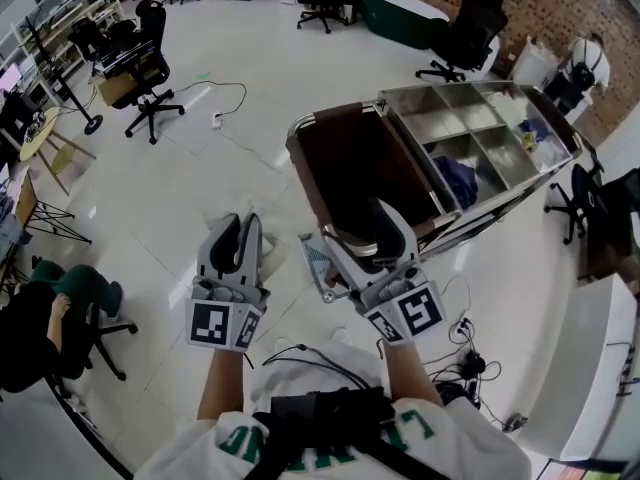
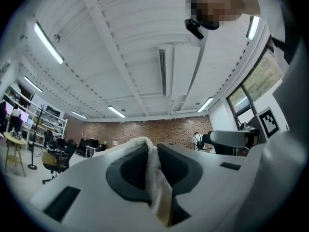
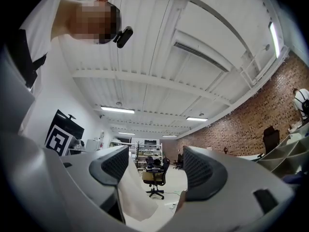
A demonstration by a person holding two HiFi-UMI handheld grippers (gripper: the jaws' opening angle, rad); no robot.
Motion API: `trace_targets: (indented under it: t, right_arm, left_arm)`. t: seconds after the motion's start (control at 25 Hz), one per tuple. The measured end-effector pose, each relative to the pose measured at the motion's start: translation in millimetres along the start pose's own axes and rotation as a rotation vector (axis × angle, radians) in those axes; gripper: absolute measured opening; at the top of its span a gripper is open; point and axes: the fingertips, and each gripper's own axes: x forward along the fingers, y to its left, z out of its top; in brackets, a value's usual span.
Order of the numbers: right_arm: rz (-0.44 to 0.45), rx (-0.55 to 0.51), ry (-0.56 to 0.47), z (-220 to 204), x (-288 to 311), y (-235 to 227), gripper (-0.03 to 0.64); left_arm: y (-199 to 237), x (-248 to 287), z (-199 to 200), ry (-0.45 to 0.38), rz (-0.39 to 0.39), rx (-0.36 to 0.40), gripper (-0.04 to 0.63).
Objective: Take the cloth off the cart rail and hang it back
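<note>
My left gripper (image 1: 243, 230) is held in front of the person with its jaws tilted upward. It is shut on a fold of white towelling cloth (image 2: 153, 170), which stands up between the pads in the left gripper view. My right gripper (image 1: 365, 230) is beside it, close to the near end of the cart (image 1: 320, 128). Its jaws stand wide apart. In the right gripper view a pale sheet of the cloth (image 3: 135, 192) hangs by the left jaw, and the pads do not press on it. A light piece of cloth (image 1: 316, 263) shows between the two grippers.
The cart has a dark brown bag section (image 1: 350, 163) and steel compartments (image 1: 470, 133) with items inside. Office chairs (image 1: 150, 88) stand on the white floor, and a cable (image 1: 225, 98) lies there. A seated person (image 1: 40, 328) is at lower left. More cables (image 1: 465, 353) lie at lower right.
</note>
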Motion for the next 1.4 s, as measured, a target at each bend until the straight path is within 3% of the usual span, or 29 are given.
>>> trace_targets:
  t: [0.32,0.52,0.64,0.76,0.96,1.08,1.28,1.4]
  right_arm:
    - [-0.002,-0.003,0.002,-0.9,-2.2,-0.6,0.36]
    - [-0.016,-0.012,0.017,-2.4,-8.6,-6.9,0.36]
    - [-0.042,-0.026,0.037,-8.9,-14.3,-21.6,0.36]
    - [-0.053,-0.032,0.052,-15.9,-13.2,-37.3,0.36]
    - [-0.076,-0.052,0.069,-19.1,-11.5,-67.3,0.36]
    - [-0.094,-0.079,0.088,-20.7,-8.6,-82.6,0.36]
    - [-0.145,-0.094,0.109,-29.1,-10.8,-114.9,0.36]
    - [-0.175,-0.062,0.123,-40.4,-12.1,-132.1,0.36]
  left_arm:
    - [5.9,4.9,-5.5,0.0,-0.004,-0.066,0.049]
    - [14.5,40.7,-14.7,0.029,-0.048,-0.101,0.051]
    - [16.8,83.9,-18.8,0.06,-0.085,-0.107,0.051]
    - [22.7,140.9,-14.6,0.068,-0.112,-0.064,0.051]
    - [25.5,274.0,-37.1,0.135,-0.158,-0.034,0.051]
    - [32.4,354.9,-64.7,0.196,-0.149,-0.052,0.051]
    - [46.1,436.7,-77.5,0.186,-0.1,-0.075,0.051]
    - [44.3,435.0,-130.0,0.347,-0.062,-0.143,0.051]
